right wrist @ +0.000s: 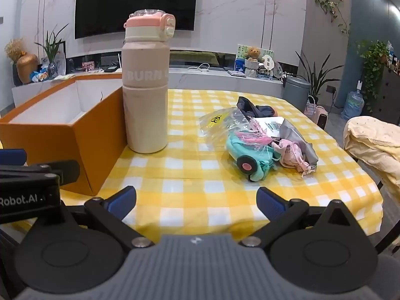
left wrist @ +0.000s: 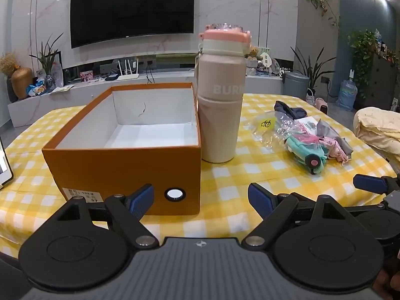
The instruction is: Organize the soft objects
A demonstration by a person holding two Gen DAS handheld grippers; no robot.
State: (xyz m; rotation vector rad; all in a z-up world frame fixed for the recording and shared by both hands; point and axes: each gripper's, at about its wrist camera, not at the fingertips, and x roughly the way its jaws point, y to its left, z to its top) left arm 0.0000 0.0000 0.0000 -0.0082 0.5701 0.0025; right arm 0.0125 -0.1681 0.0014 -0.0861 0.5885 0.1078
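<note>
An open orange box (left wrist: 125, 165) with a white inside stands empty on the yellow checked tablecloth (left wrist: 225, 187); the right wrist view shows its corner (right wrist: 95, 145) at left. To the right lies a heap of soft things: a teal pouch with a pink button (left wrist: 306, 153) (right wrist: 250, 161), a pink cloth piece (right wrist: 290, 156), a grey cloth (right wrist: 297, 137), a dark sock (left wrist: 290, 110) (right wrist: 255, 110) and a clear plastic bag (right wrist: 220, 122). My left gripper (left wrist: 200, 200) hangs open near the box's front. My right gripper (right wrist: 197, 201) is open too, short of the heap, holding nothing.
A tall beige bottle with a pink lid (left wrist: 221, 95) (right wrist: 146, 87) stands between box and heap. A chair with a cream cover (right wrist: 372, 140) is at the table's right edge. A laptop corner (left wrist: 5, 167) shows far left. Behind are a TV and cabinet.
</note>
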